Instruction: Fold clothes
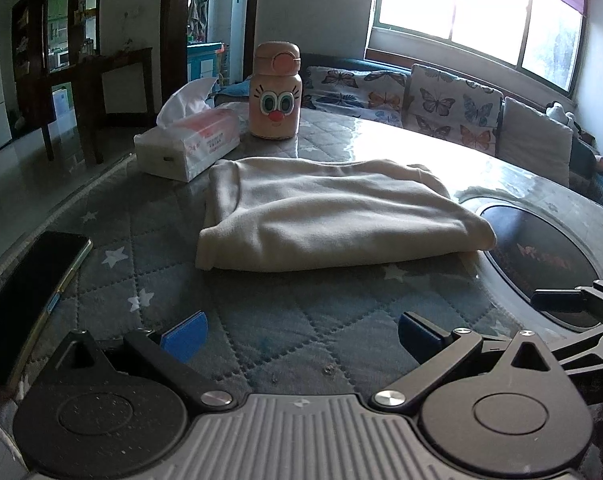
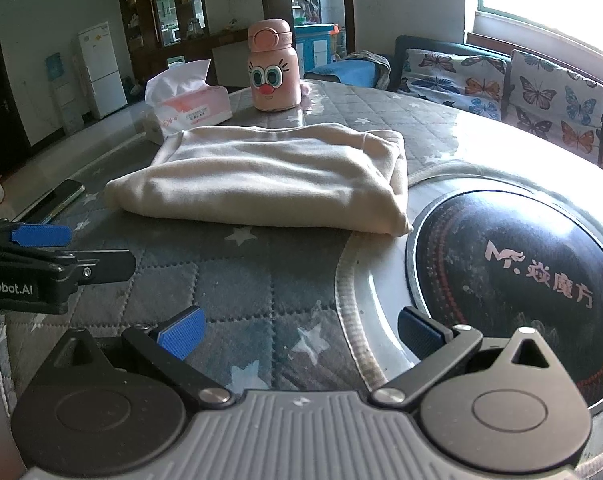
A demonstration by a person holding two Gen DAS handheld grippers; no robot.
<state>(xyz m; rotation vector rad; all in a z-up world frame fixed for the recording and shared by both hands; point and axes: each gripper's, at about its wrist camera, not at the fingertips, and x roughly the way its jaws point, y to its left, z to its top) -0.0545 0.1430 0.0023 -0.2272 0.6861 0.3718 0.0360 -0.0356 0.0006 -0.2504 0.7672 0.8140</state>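
Cream garment (image 1: 325, 216) sits folded in a thick bundle mid-bench, on the quilted star-print cover (image 1: 261, 332), fold edge facing the cams. Left tool (image 1: 301, 334) hovers low just short of it, blue pads spread wide, nothing btwn them. Right tool (image 2: 299, 332) same story: pads wide apart, empty, hanging over the cover's edge beside the round black inset w/ white lettering (image 2: 521, 280). Garment's right corner lies just beside that inset. In the right view, the left tool pokes in from the left edge, clear of the cloth. Behind the garment: tissue box (image 1: 189, 146) w/ a tissue sticking up, near the bundle's far-left corner, and a pink cartoon-face bottle (image 1: 276, 90) upright beside it. Dark phone (image 1: 29, 304) lies flat at the bench's left rim, well apart from the garment. Butterfly-print cushions (image 1: 449, 108) line the sofa under the window.
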